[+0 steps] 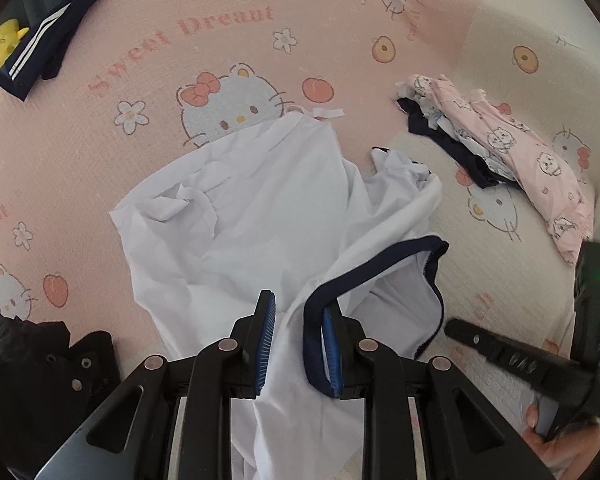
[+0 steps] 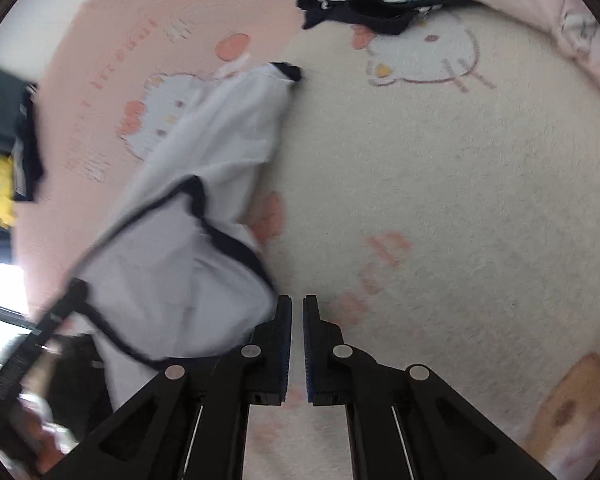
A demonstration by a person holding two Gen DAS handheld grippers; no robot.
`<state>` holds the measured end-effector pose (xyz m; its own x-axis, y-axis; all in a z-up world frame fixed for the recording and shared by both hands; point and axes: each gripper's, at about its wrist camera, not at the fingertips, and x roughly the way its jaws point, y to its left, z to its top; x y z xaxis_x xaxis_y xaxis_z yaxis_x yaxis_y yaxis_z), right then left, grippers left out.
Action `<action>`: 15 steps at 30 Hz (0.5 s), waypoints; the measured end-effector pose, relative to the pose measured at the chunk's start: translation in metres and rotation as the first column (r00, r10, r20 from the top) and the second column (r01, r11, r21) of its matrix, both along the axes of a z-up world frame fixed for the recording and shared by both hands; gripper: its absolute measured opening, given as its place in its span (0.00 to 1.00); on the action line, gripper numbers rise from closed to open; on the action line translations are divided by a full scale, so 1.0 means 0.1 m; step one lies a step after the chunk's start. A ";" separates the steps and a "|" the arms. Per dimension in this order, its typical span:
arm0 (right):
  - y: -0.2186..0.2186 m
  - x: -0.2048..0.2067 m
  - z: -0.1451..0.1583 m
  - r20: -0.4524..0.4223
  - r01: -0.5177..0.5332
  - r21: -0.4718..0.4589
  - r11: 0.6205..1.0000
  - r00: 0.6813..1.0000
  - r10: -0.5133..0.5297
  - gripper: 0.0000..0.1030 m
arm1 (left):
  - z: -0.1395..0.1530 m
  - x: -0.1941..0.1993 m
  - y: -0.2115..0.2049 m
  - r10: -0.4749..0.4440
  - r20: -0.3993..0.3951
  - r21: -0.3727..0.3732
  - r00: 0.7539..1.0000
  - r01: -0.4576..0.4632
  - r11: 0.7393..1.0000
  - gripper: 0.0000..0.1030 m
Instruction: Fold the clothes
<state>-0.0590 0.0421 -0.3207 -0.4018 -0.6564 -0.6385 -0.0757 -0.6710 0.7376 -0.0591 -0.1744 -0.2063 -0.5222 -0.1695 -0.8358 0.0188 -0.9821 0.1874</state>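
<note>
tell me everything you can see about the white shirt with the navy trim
The white shirt looks like thin, soft fabric with a navy-edged neckline. It lies crumpled and unfolded across the pink cartoon bedsheet, one sleeve bunched to the side. The left claw has fabric near the collar between its fingers; the right claw is beside it, empty.

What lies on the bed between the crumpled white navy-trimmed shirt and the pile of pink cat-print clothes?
Only bare cream blanket separates the white shirt from the pink pile, seen in the left wrist view.

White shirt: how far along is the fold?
Done: nothing visibly folded. In hand: left gripper holds the white shirt by its navy-trimmed edge, rest crumpled on the bed sheet; right gripper nearly shut, empty. Left: this fold, plus the pink pile.
</note>
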 end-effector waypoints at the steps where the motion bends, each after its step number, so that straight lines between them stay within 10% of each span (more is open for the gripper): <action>1: 0.03 0.01 0.00 -0.005 0.005 -0.033 0.999 1.000 -0.005 0.06 | -0.01 0.01 -0.01 0.003 0.002 0.002 1.000 -0.003 1.000 0.20; 4: 0.14 0.01 0.04 -0.035 0.040 -0.081 0.996 0.998 -0.043 0.19 | -0.03 0.02 -0.03 0.012 0.008 0.015 1.000 -0.012 1.000 0.20; 6: 0.21 -0.01 0.03 -0.039 0.065 -0.080 0.995 0.997 -0.069 0.59 | -0.05 0.02 -0.06 0.024 0.011 0.021 1.000 -0.024 0.999 0.20; 15: 0.19 -0.27 0.04 -0.074 0.020 -0.079 0.997 0.997 -0.026 0.66 | -0.08 0.03 -0.24 0.087 0.050 0.216 0.995 -0.096 0.972 0.29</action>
<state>-0.0855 0.0610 -0.3166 -0.4622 -0.6931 -0.5532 -0.0327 -0.6101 0.7917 -0.0564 -0.1983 -0.2141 -0.4782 -0.0266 -0.8779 0.1077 -0.9938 -0.0285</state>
